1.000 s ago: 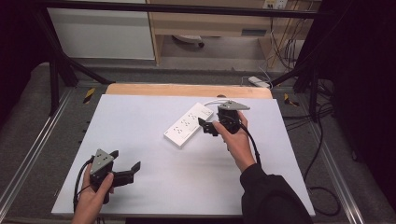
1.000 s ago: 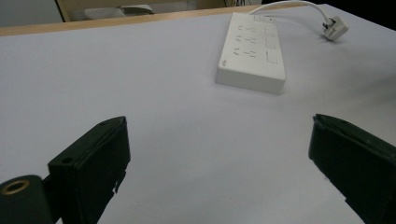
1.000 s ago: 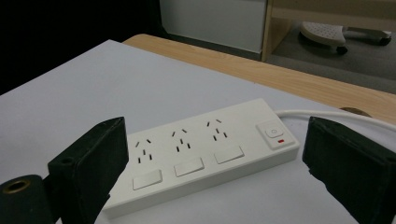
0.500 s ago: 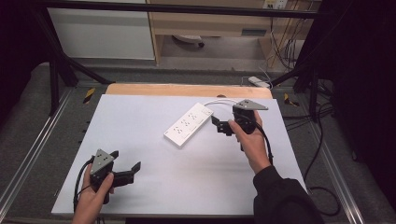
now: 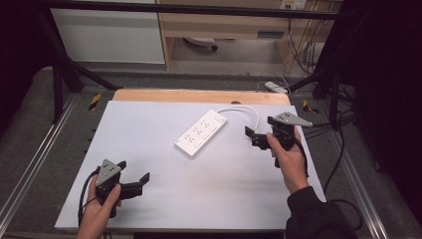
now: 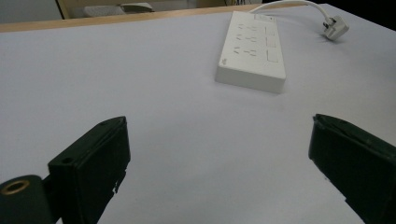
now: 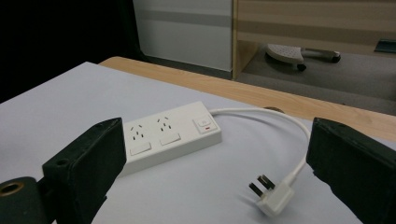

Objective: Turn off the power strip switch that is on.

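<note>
White power strip [image 5: 201,132] lying flat and diagonal on the pale table [image 5: 149,124], its white cable [image 5: 241,108] looping from the switch end to a white plug [image 7: 273,196]. Right gripper [image 5: 254,138], held in the person's right hand [image 5: 288,159], hovers just beside the plug; its jaws stand spread wide with nothing between them. In the right gripper view the plug lies on the table ahead of and between the two jaws, prongs pointing toward the left jaw, apart from both; the power strip lies farther ahead and toward the left jaw, its switch end nearest the cable loop. Left gripper [image 5: 137,183], held in the left hand [image 5: 97,216] at the near edge of the table, is likewise spread wide and empty. In the left gripper view the power strip [image 6: 252,51] lies well ahead of the jaws, toward the right jaw, and the plug [image 6: 335,28] lies beyond it, farther to that side. Neither gripper touches the strip, cable or plug.
</note>
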A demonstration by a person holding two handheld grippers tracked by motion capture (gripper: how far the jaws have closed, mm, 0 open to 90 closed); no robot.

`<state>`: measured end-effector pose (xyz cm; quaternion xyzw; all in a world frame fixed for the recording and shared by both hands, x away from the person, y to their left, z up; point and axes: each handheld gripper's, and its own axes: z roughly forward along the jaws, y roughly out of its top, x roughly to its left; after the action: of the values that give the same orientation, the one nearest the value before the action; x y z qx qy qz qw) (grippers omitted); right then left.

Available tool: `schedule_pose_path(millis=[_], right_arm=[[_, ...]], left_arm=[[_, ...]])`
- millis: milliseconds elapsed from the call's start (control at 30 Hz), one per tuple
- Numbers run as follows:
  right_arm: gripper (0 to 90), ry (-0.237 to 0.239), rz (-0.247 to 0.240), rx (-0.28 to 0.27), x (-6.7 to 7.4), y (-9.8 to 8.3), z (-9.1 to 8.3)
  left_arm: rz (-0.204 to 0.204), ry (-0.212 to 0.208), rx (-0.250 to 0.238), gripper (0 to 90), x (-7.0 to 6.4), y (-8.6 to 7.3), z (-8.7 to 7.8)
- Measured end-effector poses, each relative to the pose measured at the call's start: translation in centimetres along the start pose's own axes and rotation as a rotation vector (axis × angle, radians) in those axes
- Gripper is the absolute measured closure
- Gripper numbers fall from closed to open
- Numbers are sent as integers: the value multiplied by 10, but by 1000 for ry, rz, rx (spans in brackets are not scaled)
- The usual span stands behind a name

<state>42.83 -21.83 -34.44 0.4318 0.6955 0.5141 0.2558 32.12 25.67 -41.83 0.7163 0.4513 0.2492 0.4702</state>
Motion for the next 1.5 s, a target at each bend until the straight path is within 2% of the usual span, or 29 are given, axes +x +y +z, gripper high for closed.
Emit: schedule_pose_path(millis=[433, 833, 1133, 1500], right_arm=[[39, -56, 20, -84, -20, -32, -39], [33, -106, 19, -105, -28, -60, -65], [25, -111, -14, -97, -24, -78, -71], [21, -80, -33, -63, -14, -100, -63]], left_arm=[[2, -4, 2, 55, -1, 0, 0], [-1, -2, 1, 55, -1, 0, 0], [-2, -4, 0, 55, -1, 0, 0], [6, -5, 0, 55, -1, 0, -1]])
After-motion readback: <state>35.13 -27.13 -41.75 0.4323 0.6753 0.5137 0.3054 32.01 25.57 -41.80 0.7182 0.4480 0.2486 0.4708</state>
